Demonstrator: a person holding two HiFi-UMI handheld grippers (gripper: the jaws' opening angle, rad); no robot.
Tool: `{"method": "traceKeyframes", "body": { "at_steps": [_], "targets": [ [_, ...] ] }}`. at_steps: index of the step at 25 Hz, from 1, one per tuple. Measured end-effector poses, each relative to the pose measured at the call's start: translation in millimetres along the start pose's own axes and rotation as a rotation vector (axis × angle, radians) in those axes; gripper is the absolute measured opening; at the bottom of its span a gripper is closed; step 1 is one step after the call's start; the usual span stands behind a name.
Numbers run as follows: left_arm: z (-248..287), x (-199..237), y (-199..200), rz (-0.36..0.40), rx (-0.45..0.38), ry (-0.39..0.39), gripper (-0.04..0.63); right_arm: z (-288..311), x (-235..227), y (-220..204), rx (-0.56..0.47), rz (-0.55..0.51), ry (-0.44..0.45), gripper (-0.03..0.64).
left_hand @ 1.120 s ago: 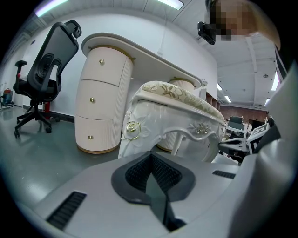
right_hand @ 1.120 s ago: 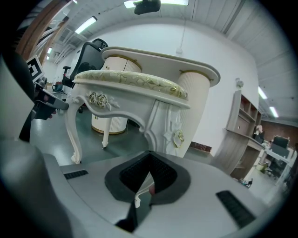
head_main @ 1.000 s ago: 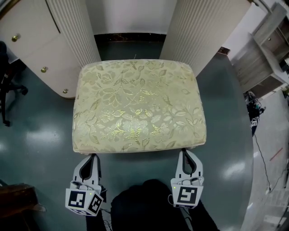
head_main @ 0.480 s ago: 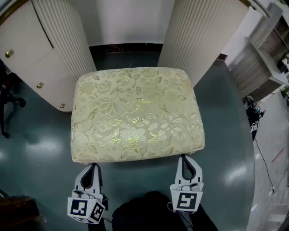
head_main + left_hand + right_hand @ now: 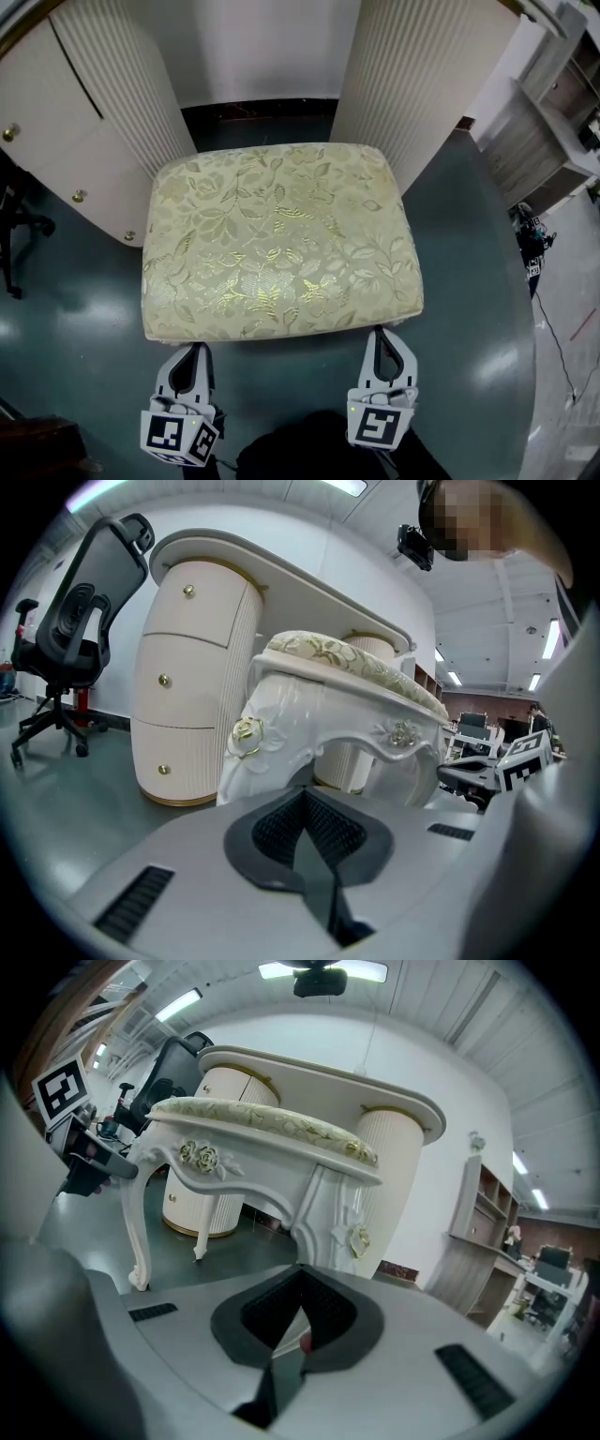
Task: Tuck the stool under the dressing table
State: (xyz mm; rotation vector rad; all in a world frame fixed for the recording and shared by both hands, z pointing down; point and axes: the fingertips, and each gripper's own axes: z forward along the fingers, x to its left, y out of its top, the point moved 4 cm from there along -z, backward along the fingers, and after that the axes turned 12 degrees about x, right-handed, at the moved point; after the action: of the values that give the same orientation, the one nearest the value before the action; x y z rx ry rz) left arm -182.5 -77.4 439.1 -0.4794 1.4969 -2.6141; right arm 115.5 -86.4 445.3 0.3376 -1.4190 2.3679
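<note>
The stool [image 5: 281, 239], white carved frame with a gold floral cushion, stands on the dark floor with its far end between the dressing table's two ribbed pedestals [image 5: 103, 122] [image 5: 412, 75]. My left gripper [image 5: 194, 349] is shut, its tip against the stool's near edge at the left corner. My right gripper [image 5: 382, 333] is shut too, its tip against the near edge at the right corner. In the left gripper view the stool's leg [image 5: 258, 752] rises just beyond the closed left gripper [image 5: 305, 799]. The right gripper view shows the stool [image 5: 262, 1138] under the table top [image 5: 319, 1072], past the closed right gripper [image 5: 302, 1283].
A black office chair [image 5: 75, 639] stands left of the left pedestal. A grey wooden shelf unit [image 5: 553, 103] is at the right, with a cable and small gear [image 5: 530, 234] on the floor beside it. White wall closes the gap behind the pedestals.
The stool has slid farther in between the two pedestals, and both shut grippers have followed behind its near edge.
</note>
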Motion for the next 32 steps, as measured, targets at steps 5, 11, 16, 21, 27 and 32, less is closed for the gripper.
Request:
{"method": "traceKeyframes", "body": {
  "at_steps": [5, 11, 16, 21, 27, 32],
  "targets": [
    [-6.0, 2.5, 3.1, -0.01, -0.016, 0.004, 0.008, -0.6, -0.8, -0.3, -0.011, -0.006, -0.005, 0.005],
    [-2.3, 1.7, -1.9, 0.023, -0.021, -0.014, 0.008, 4.4, -0.2, -1.8, -0.026, 0.016, -0.027, 0.005],
    [3.7, 1.4, -3.4, 0.03, -0.036, -0.026, 0.008, 4.4, 2.5, -2.3, -0.044, 0.017, -0.052, 0.005],
    [5.4, -0.1, -3.9, 0.051, -0.02, -0.054, 0.008, 4.9, 2.0, 0.0, -0.023, 0.056, -0.071, 0.005],
    [18.8, 1.4, -13.6, 0.112, -0.052, -0.045, 0.008, 22.2, 3.1, -5.5, -0.095, 0.056, -0.099, 0.005],
    [29.1, 5.4, -23.6, 0.119, -0.062, -0.044, 0.008, 28.8, 4.3, -10.9, -0.119, 0.041, -0.097, 0.005]
  ]
}}
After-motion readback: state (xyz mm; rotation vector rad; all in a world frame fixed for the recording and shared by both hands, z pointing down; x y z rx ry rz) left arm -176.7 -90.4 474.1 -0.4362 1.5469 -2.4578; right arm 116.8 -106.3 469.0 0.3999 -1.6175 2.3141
